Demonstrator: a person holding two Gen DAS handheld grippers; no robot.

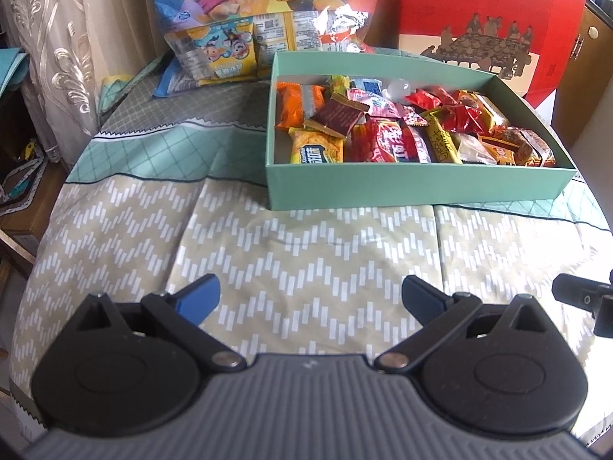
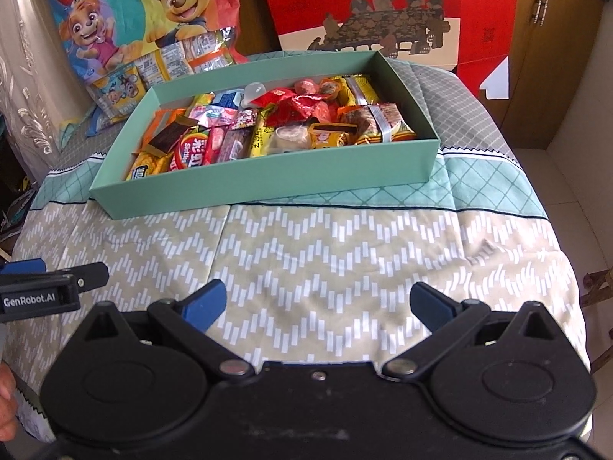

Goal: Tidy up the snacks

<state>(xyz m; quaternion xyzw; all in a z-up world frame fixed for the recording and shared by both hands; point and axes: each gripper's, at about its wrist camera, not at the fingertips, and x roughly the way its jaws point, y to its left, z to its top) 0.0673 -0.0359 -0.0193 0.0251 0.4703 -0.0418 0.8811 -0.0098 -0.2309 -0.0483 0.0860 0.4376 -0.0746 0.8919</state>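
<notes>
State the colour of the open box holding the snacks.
Pale mint green, the box shows best in the right wrist view.

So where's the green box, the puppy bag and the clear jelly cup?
Mint-green cardboard snack box (image 2: 268,180): right wrist view, front wall.
Colourful cartoon puppy bag (image 2: 126,11): right wrist view, printed front.
Clear plastic jelly cup (image 1: 398,90): left wrist view, its top.
</notes>
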